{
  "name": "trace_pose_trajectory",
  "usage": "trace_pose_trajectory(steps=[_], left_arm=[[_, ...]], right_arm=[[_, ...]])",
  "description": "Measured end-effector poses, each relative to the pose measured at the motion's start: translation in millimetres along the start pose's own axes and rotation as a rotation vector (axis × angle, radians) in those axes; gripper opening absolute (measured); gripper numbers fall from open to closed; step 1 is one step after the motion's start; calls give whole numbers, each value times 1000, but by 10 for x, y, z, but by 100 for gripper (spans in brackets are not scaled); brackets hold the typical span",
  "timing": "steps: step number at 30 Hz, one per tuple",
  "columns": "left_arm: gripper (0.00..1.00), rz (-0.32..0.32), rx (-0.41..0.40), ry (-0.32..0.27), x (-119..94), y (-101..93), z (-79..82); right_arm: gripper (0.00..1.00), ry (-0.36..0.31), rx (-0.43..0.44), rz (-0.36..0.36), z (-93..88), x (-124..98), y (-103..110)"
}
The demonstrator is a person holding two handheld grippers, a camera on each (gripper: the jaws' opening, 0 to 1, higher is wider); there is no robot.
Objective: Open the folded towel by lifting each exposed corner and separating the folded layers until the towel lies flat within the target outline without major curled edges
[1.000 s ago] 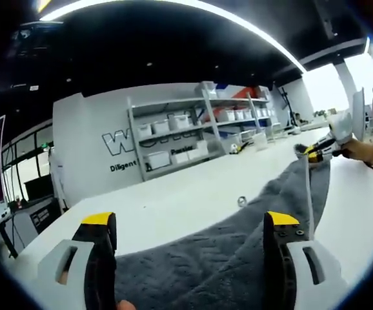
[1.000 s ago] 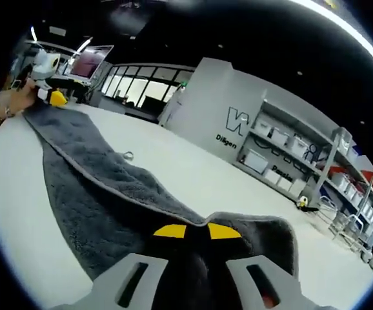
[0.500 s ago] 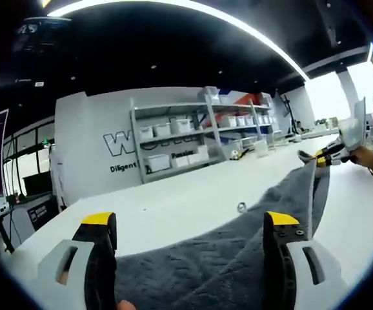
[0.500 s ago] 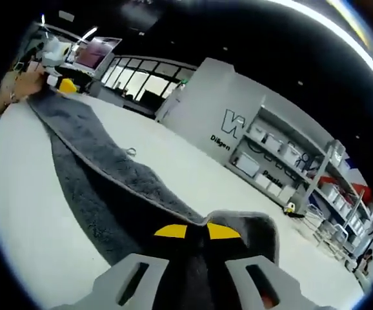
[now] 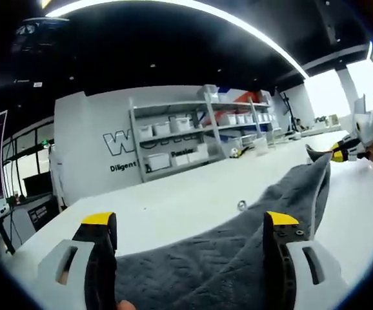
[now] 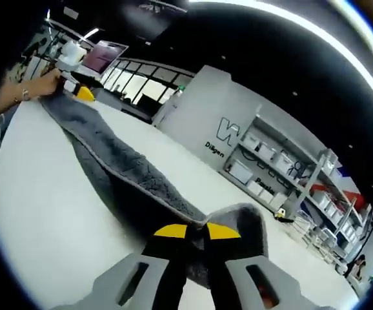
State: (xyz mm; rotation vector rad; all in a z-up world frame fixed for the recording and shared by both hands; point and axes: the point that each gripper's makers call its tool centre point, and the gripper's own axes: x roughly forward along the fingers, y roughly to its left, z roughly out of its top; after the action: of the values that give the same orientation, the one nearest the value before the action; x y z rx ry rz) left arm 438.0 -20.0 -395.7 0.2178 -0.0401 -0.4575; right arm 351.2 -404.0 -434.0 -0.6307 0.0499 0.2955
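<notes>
Jaws: right gripper [image 6: 196, 230] pinched tight on grey towel [image 6: 119, 168] corner; left gripper [image 5: 193, 223] spread wide, towel w/in its gap, grip unclear. Towel stretched btwn both over white table [image 5: 173, 206]. Shelving [image 5: 193, 132] behind; small metal bit [image 5: 241, 205] beside towel.

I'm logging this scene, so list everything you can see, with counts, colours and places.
Fluffy dark grey towel: one, stretched between both grippers above the table.
White table: one, under the towel.
Small metal object: one, silvery, on the table beside the towel.
Grey shelving rack with white bins: one, against the lettered wall.
Left gripper: yellow-tipped, jaws apart, towel between them.
Right gripper: yellow-tipped, shut on the towel's end.
</notes>
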Motion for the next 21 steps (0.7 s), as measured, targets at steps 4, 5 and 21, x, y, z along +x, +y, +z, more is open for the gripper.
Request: trace_pose_trajectory(steps=[4, 5, 21], left_arm=[[92, 1, 2, 2, -6, -2, -3], [92, 0, 3, 3, -4, -5, -4], [91, -1, 10, 8, 2, -6, -13]], right_arm=[[4, 5, -10, 7, 5, -126, 83], [4, 4, -16, 4, 13, -155, 94], [4, 14, -74, 61, -13, -525, 463]])
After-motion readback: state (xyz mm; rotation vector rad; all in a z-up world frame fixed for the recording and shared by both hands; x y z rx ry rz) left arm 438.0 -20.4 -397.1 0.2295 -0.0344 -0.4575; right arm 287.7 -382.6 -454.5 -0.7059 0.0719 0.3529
